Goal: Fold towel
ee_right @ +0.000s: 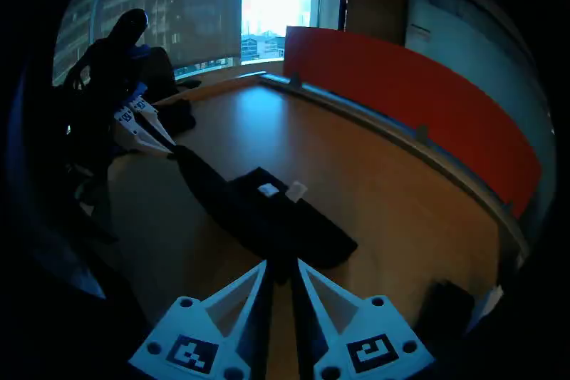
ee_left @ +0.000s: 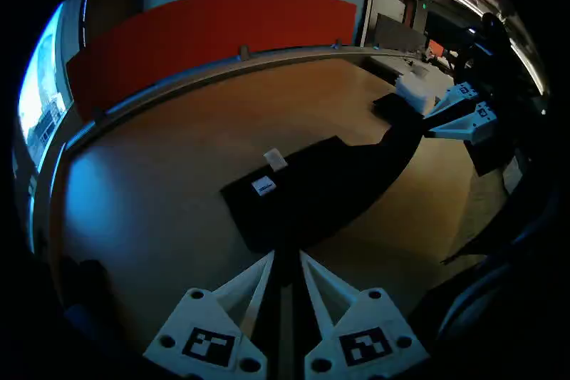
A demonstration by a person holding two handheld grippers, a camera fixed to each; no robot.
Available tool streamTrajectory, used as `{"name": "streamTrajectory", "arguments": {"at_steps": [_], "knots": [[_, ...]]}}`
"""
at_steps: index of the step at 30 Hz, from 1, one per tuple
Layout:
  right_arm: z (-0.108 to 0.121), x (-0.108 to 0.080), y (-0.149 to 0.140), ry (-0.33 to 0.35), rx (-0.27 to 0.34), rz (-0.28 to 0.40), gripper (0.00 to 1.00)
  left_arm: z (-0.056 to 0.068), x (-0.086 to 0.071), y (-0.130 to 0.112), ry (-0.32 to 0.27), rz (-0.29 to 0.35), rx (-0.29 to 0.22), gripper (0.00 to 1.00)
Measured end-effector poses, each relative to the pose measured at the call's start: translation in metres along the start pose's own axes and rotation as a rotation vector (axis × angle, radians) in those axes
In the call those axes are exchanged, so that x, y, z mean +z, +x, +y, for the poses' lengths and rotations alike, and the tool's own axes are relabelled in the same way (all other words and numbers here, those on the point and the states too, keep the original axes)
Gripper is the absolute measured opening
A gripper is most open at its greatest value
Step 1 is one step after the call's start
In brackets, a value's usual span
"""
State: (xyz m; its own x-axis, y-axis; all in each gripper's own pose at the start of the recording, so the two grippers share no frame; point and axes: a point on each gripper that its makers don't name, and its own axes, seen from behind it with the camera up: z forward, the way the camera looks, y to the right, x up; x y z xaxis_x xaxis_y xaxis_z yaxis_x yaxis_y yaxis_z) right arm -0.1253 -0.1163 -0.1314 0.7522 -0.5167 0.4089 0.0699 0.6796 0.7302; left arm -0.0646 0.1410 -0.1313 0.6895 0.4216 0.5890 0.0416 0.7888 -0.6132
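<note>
**2 grippers held the dark towel (ee_left: 320,187) by its ends**

The towel's middle rested on the wooden desk (ee_left: 164,166), with 2 white tags (ee_left: 263,185) on the cloth. The left gripper (ee_left: 287,257) had its jaws nearly closed, pinching 1 end. The right gripper (ee_right: 281,263) clamped the opposite end the same way.
</note>
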Motion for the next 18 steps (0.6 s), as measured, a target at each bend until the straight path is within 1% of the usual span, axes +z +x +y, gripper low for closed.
{"name": "streamTrajectory", "arguments": {"at_steps": [3, 9, 18], "knots": [[0.0, -0.002, -0.001, -0.001, 0.005, 0.001, 0.16, 0.003, -0.003, 0.0, -0.004, 0.001, -0.008, 0.09], [0.0, -0.004, -0.004, -0.003, 0.014, -0.003, 0.16, 0.011, -0.007, 0.0, -0.012, 0.0, -0.002, 0.09], [0.001, -0.003, -0.008, -0.002, 0.009, -0.017, 0.16, 0.014, -0.004, -0.001, -0.014, -0.005, -0.011, 0.09]]}}
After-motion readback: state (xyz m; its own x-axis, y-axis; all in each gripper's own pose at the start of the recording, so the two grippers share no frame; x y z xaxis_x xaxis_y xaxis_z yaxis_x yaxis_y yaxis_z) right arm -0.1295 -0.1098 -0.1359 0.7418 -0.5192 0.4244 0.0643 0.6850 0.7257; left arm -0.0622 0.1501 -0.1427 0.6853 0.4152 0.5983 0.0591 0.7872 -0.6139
